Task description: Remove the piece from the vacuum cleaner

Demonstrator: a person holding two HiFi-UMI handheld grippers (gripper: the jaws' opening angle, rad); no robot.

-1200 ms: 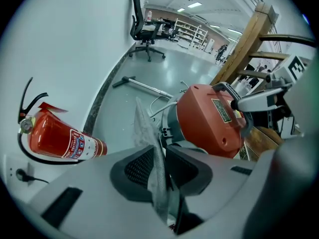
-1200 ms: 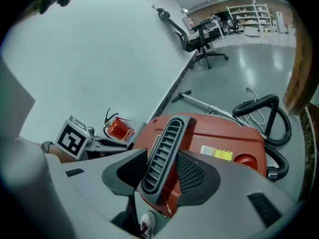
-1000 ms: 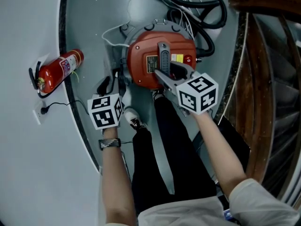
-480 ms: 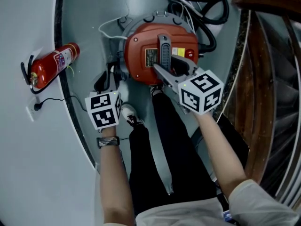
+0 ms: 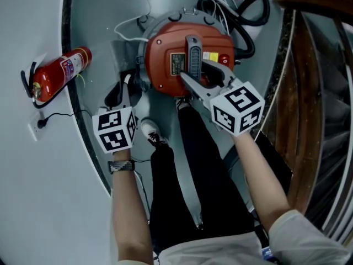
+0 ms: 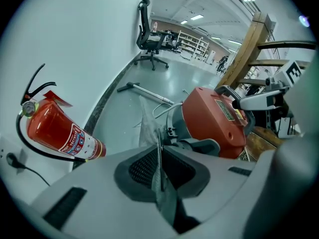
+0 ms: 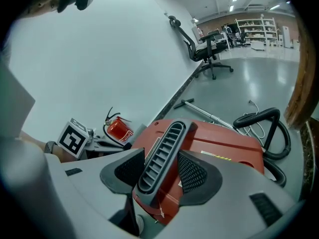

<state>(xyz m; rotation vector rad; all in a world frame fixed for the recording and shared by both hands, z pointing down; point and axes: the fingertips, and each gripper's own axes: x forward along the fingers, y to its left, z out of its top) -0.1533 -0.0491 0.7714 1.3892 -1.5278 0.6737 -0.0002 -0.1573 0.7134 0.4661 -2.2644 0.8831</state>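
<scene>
A red drum vacuum cleaner [image 5: 165, 43] stands on the grey floor, with a ribbed grey handle [image 5: 192, 59] across its lid. My right gripper [image 5: 204, 79] reaches over the lid. Its jaws straddle the handle [image 7: 167, 143] and are opening, so the pads stand slightly off it. My left gripper [image 5: 126, 90] is at the vacuum's left side. In the left gripper view its jaws [image 6: 158, 156] are closing, and the pads pinch a thin grey sheet [image 6: 148, 126] that rises beside the vacuum body [image 6: 214, 118].
A red fire extinguisher [image 5: 58, 73] hangs by the white wall, near a wall socket [image 5: 39, 125]. A black hose [image 5: 242, 15] coils behind the vacuum, with a metal wand [image 6: 149, 92] on the floor. Wooden stairs [image 5: 309, 65] stand at the right. My legs are below the vacuum.
My left gripper's jaws have come together on the thin grey sheet, and it has drifted a little left. The right gripper stays over the handle with its jaws wider.
</scene>
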